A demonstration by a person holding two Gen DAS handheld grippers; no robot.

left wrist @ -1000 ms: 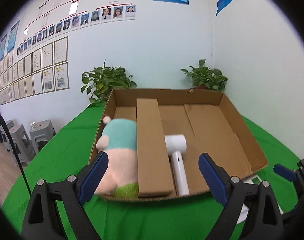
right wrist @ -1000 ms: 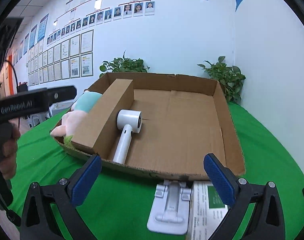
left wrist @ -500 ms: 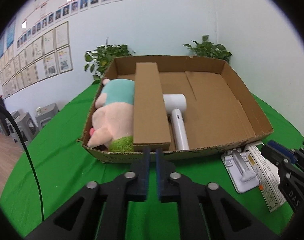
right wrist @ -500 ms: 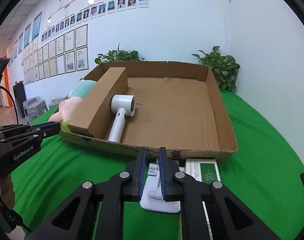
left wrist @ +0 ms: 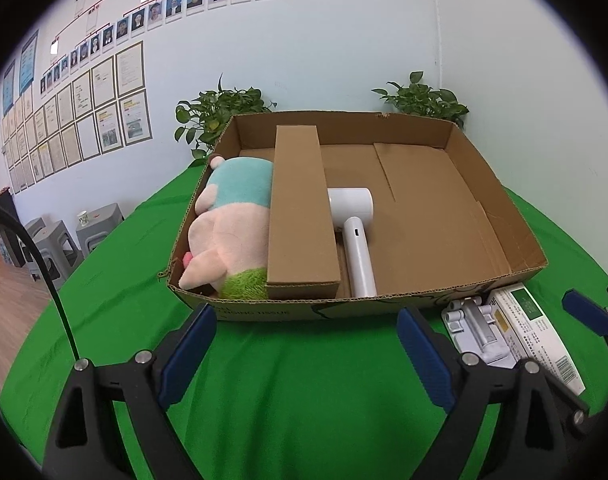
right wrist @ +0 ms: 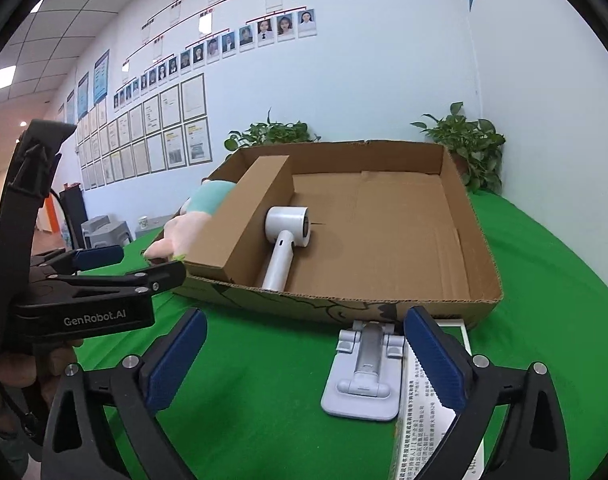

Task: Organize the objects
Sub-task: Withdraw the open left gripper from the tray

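Now both of my tools stand wide again: the left hand-held gripper and the right hand-held gripper snapped together half a second ago and have just been opening, with nothing between the blue pads of either. I read that click as a start signal, not a grasp.

The shallow brown cardboard tray sits in the middle of both views on the green-covered worktop. It already holds the pink and teal plush toy at its left wall, the long closed cardboard box beside the toy, and the white handheld hair dryer just right of that box.

Outside the tray, near its front edge, lie the white folding phone stand and the white and green printed carton, side by side. From the right wrist the stand lies low centre, ahead of my open right jaws, so I judge it the next pick; the tray's right half is free.
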